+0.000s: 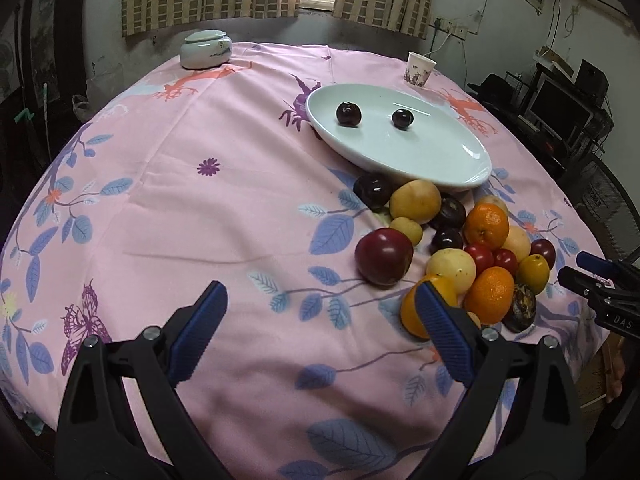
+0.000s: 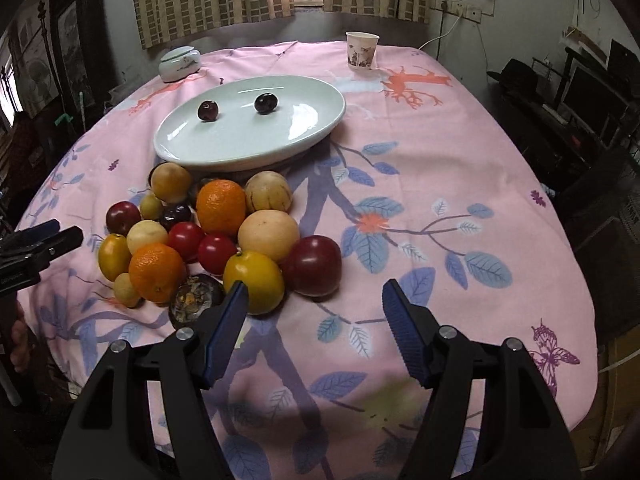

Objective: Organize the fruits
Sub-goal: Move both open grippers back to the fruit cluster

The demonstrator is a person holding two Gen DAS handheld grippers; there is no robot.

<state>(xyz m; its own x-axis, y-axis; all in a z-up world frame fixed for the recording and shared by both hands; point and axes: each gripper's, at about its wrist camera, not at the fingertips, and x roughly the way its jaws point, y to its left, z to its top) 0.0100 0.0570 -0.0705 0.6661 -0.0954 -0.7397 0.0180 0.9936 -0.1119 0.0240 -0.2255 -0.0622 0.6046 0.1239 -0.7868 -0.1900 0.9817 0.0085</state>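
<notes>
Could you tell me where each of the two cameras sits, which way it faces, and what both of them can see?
Left wrist: on the left gripper, looking down across the table, fruit pile to its right; its own open fingers show, and the right gripper at the right edge.
Right wrist: on the right gripper, same slant, fruit pile to its left; its own open fingers show, and the left gripper at the left edge.
Shared: plate with two plums, jar, cup, curtains.

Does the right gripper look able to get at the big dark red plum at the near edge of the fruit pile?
Probably yes. The right gripper is open and empty, and the big dark red plum sits just ahead of it at the pile's outer edge, with bare pink tablecloth beside it; only the yellow fruit crowds one side.
</notes>
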